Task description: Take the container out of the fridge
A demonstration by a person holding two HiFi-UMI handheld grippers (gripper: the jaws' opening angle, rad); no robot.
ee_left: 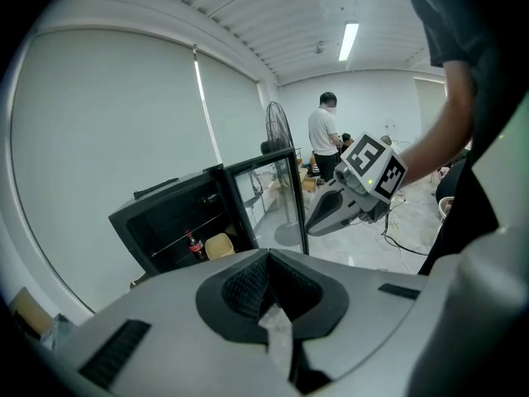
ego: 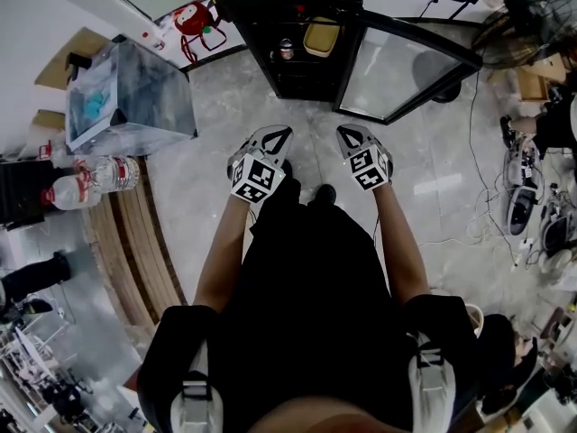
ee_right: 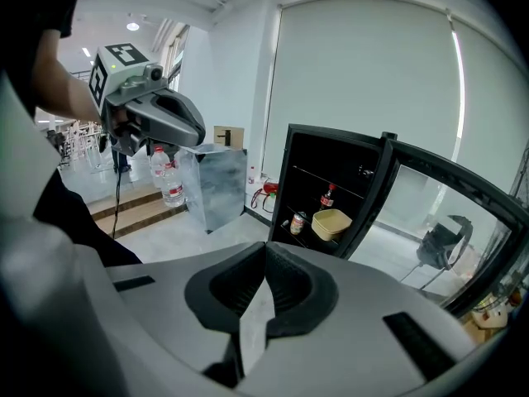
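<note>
A small black fridge (ego: 297,25) stands on the floor ahead with its glass door (ego: 406,70) swung open to the right. On its shelf sits a beige container (ego: 321,36) beside a can (ego: 287,50). The container (ee_right: 331,223) lies under a cola bottle (ee_right: 328,197); it also shows as the beige container (ee_left: 218,245). My left gripper (ego: 270,147) and right gripper (ego: 354,142) hover side by side over the floor, well short of the fridge. Both are shut with nothing in them: left gripper (ee_left: 269,255), right gripper (ee_right: 265,246).
A translucent box (ego: 126,97), water bottles (ego: 95,180) and a wooden step (ego: 135,242) lie to the left. A fan (ego: 523,25) and floor cables (ego: 469,215) are to the right. A person (ee_left: 324,135) stands far off.
</note>
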